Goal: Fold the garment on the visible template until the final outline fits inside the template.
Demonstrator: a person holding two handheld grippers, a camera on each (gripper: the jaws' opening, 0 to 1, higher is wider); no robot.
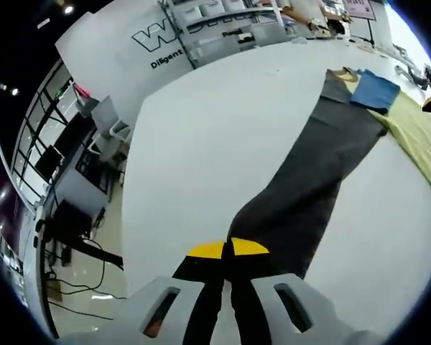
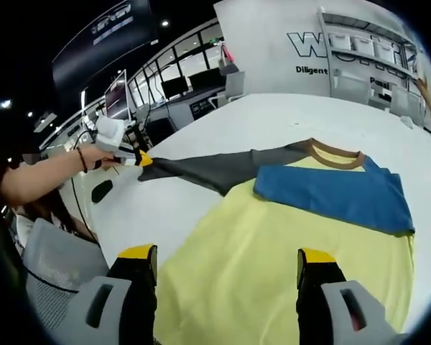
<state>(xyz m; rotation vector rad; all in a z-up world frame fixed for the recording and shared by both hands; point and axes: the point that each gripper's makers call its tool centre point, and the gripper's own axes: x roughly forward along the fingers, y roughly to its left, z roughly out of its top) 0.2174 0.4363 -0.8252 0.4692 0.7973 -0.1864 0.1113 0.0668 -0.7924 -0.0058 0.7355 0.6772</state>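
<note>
Left gripper clamped on the cuff of the dark sleeve; right gripper jaws apart, holding nothing, above the yellow body.

The garment lies flat on the white table, its sleeve drawn out straight and the blue panel near the collar. The fabric looks light, limp and non-slippery; it should be gripped at hems or cuffs. No template outline can be made out.

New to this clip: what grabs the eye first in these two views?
The long dark grey sleeve stretched taut across the white table, pinched at its cuff by the left gripper. Beyond it lies the yellow shirt body with the blue sleeve folded across it, and the right gripper hovers open over the yellow cloth.
</note>
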